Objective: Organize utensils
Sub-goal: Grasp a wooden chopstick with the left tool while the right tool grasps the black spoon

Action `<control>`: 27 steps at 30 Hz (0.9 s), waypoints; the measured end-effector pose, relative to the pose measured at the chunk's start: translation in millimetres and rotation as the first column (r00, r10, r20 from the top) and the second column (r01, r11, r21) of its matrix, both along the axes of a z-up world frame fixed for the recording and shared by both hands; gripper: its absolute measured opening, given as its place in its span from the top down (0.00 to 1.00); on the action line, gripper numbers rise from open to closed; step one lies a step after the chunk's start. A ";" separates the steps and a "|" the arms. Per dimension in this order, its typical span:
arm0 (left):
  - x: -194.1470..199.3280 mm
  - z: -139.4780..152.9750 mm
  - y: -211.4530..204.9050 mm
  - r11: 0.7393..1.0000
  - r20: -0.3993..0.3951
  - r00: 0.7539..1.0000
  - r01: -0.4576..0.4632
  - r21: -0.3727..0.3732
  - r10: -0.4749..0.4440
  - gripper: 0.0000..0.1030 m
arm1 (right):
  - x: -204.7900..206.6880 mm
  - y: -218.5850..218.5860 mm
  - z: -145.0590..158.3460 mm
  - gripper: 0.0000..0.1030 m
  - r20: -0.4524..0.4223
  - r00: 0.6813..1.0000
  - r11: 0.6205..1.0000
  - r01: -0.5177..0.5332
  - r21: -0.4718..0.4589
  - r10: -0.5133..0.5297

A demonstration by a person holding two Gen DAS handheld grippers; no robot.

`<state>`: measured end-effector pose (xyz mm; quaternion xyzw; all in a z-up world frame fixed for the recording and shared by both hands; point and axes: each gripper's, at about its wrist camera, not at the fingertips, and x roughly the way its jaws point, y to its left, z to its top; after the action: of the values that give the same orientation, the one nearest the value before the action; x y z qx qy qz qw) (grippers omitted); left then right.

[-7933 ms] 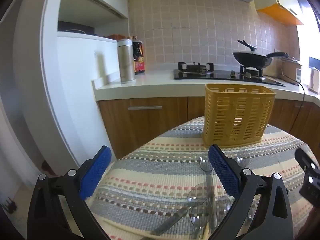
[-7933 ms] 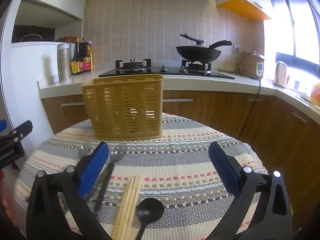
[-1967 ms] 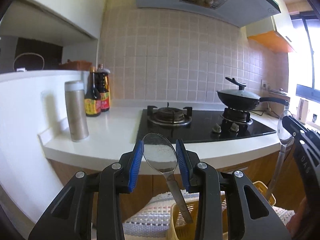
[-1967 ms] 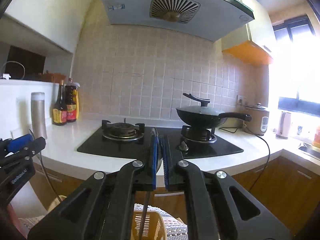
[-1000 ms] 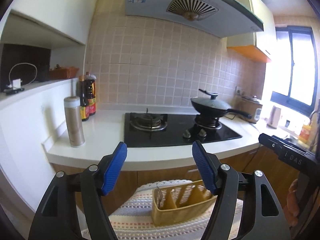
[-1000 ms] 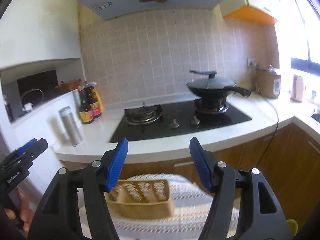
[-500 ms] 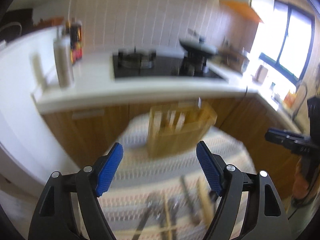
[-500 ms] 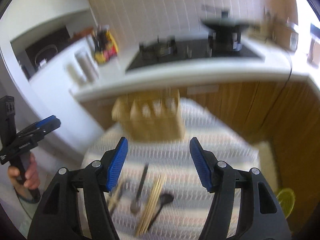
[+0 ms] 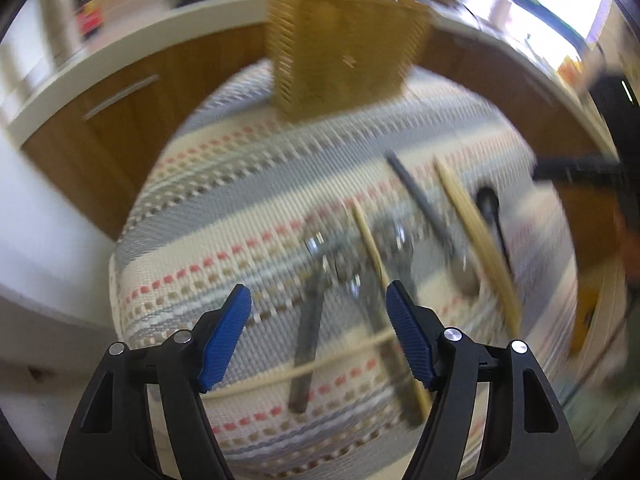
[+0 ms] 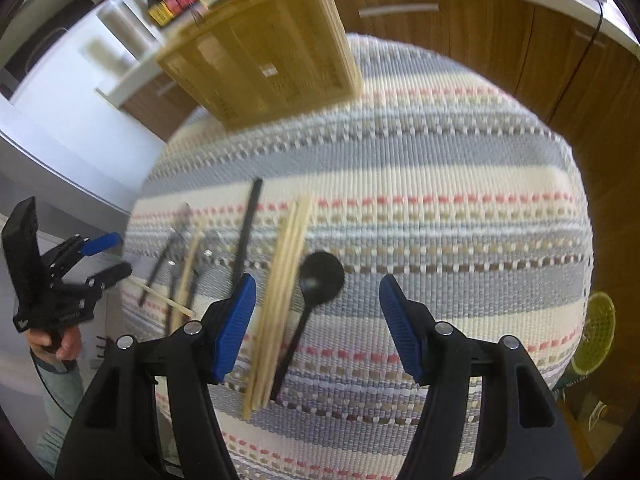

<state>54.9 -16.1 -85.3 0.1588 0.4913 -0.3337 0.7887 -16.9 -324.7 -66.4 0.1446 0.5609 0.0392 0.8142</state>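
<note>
Left gripper [image 9: 318, 316] over the spoons

Its jaws, just closing a little, stood apart above blurry spoons [image 9: 316, 280] and chopsticks [image 9: 476, 236]; the basket [image 9: 340, 36] stood behind.

The yellow slotted caddy [image 10: 260, 60] is standing upright at the far edge of the table, well ahead of my fingers. Between my right jaws a black plastic spoon [image 10: 310, 296] is lying flat, bowl away from me, just beside a bundle of pale chopsticks [image 10: 280, 292]. Below my left jaws, blurred metal utensils [image 9: 316, 300] and a stray chopstick [image 9: 372, 244] are lying crossed.
</note>
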 end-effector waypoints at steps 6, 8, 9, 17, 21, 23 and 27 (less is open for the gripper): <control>-12.8 -18.6 1.6 0.981 0.001 0.985 0.173 0.090 -0.174 0.57 | 6.1 3.3 -11.9 0.41 -0.025 0.999 1.000 -0.022 -0.004 0.022; -14.9 -20.0 1.0 0.971 -0.005 0.975 0.220 0.096 -0.221 0.59 | 8.1 4.9 -12.7 0.41 -0.030 0.999 1.000 -0.030 -0.007 0.030; -16.3 -20.9 -0.5 0.966 -0.005 0.971 0.239 0.098 -0.240 0.63 | 8.6 6.7 -14.4 0.41 -0.035 0.999 0.999 -0.036 -0.010 0.035; -31.9 -34.3 -14.2 0.916 -0.027 0.932 0.360 0.176 -0.361 0.74 | 13.5 12.1 -25.5 0.41 -0.061 0.996 0.998 -0.066 -0.015 0.065; -33.0 -40.5 -21.4 0.907 -0.033 0.928 0.369 0.202 -0.370 0.85 | 11.1 12.6 -32.0 0.41 -0.080 0.995 0.998 -0.056 -0.009 0.055; -30.9 -41.8 -25.9 0.913 -0.027 0.935 0.352 0.207 -0.354 0.93 | 12.4 10.2 -35.3 0.42 -0.093 0.995 0.999 -0.033 -0.018 0.031; -28.8 -39.6 -30.6 0.942 -0.038 0.960 0.281 0.183 -0.279 0.96 | 13.4 8.0 -41.5 0.46 -0.104 0.995 1.000 -0.005 -0.018 0.003</control>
<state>26.1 -46.7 -124.9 0.2984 0.4976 -0.3956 0.7119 -3.5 -316.7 -107.9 0.1381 0.6033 0.0283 0.7850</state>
